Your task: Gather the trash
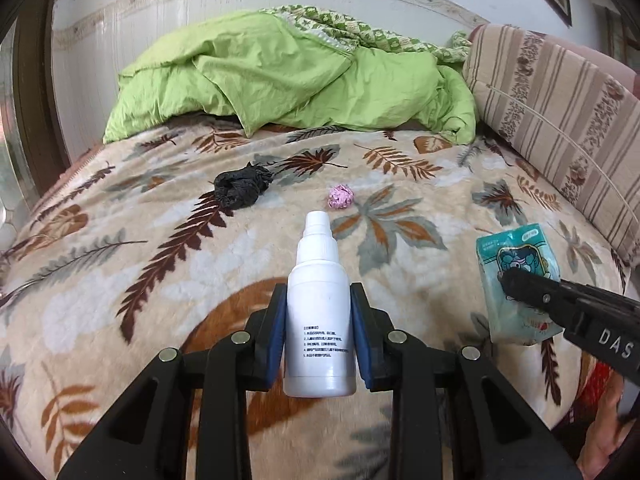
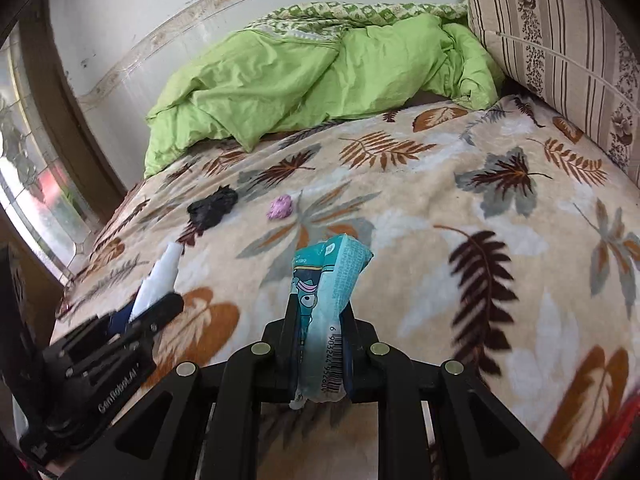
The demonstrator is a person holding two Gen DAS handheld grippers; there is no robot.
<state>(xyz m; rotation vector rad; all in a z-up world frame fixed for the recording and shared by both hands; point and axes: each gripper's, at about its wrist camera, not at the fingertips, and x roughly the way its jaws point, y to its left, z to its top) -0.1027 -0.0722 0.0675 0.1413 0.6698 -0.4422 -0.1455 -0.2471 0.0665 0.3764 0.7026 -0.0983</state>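
Observation:
My left gripper point(image 1: 319, 300) is shut on a white plastic bottle point(image 1: 319, 312), held above the bed; the bottle also shows in the right wrist view point(image 2: 158, 280). My right gripper point(image 2: 320, 308) is shut on a teal tissue packet point(image 2: 326, 292), which also shows in the left wrist view point(image 1: 516, 276). A crumpled black bag point(image 1: 242, 188) and a pink paper ball point(image 1: 341, 197) lie on the leaf-patterned blanket point(image 1: 400, 208) farther ahead. Both also show in the right wrist view, the black bag point(image 2: 212, 206) left of the pink ball point(image 2: 281, 207).
A green duvet point(image 1: 280, 76) is heaped at the back of the bed against the wall. A striped cushion point(image 1: 560, 120) lines the right side. A window and a brown frame point(image 2: 80, 120) stand to the left.

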